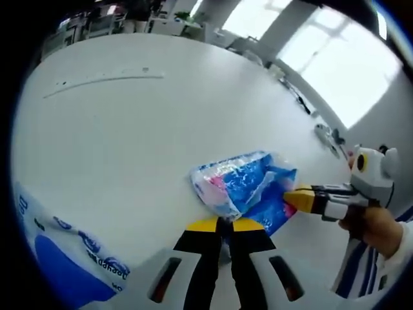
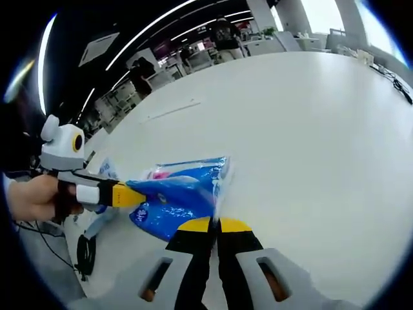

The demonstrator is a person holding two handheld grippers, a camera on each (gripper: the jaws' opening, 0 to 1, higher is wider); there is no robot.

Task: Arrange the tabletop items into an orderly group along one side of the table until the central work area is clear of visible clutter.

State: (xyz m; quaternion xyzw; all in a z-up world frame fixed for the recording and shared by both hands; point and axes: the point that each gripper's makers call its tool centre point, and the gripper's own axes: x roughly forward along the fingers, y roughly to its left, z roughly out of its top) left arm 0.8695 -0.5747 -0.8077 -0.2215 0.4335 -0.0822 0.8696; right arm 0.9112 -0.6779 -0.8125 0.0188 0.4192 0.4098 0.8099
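Here, in the left gripper view, my left tongs (image 1: 224,224) rise from the bottom with their yellow tips pressed together on the near edge of a blue, pink and white plastic packet (image 1: 242,186), which lies on the white tabletop (image 1: 129,129) just ahead of them. From the right side of that view the right tongs (image 1: 298,197) reach in, yellow tip touching the right end of the same packet, with a hand (image 1: 374,226) in a striped sleeve gripping the handle behind. In the right gripper view the right tongs (image 2: 216,225) stand at the bottom, tips closed on the thin edge of the packet (image 2: 181,194), which stretches away to the left; the left tongs (image 2: 132,195) come in from the left, their yellow tip against the packet's far-left end, held by a hand (image 2: 32,197). So both tongs pinch the one packet from different sides. In the left gripper view a second wrapper (image 1: 58,265), white with blue shapes and lettering, lies at the near left. A long pale strip (image 1: 103,81) lies far off on the tabletop, well apart from the packet. Beyond the tabletop I see office desks and bright windows.
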